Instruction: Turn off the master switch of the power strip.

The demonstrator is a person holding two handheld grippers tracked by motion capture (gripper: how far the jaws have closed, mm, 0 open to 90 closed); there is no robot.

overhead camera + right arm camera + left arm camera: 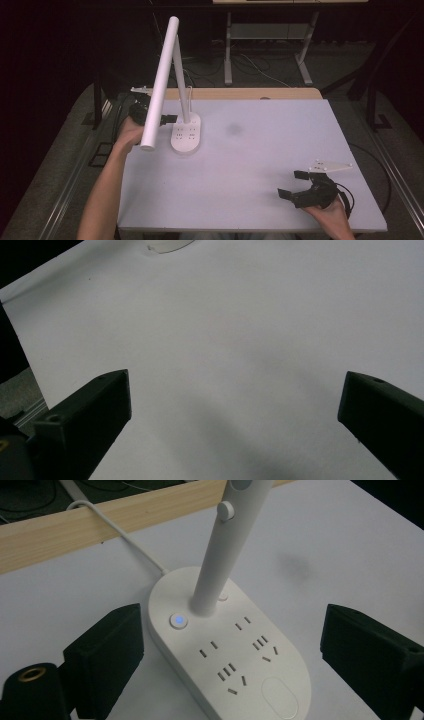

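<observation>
A white table in a dark room

The table (pixel 280 165) has a pale, matte top with a faint grey smudge (pixel 233 130) near its middle, and a strip of light wood (pixel 250 93) runs along its far edge. Grey carpet (pixel 345 67) covers the floor around it. Beyond the table stands a desk frame with pale metal legs (pixel 228 50), and loose cables (pixel 255 65) trail across the carpet beneath it. Metal rails (pixel 70 185) run along the floor at both sides of the table. The far part of the room lies in deep shadow, while the tabletop is evenly lit from above.
</observation>
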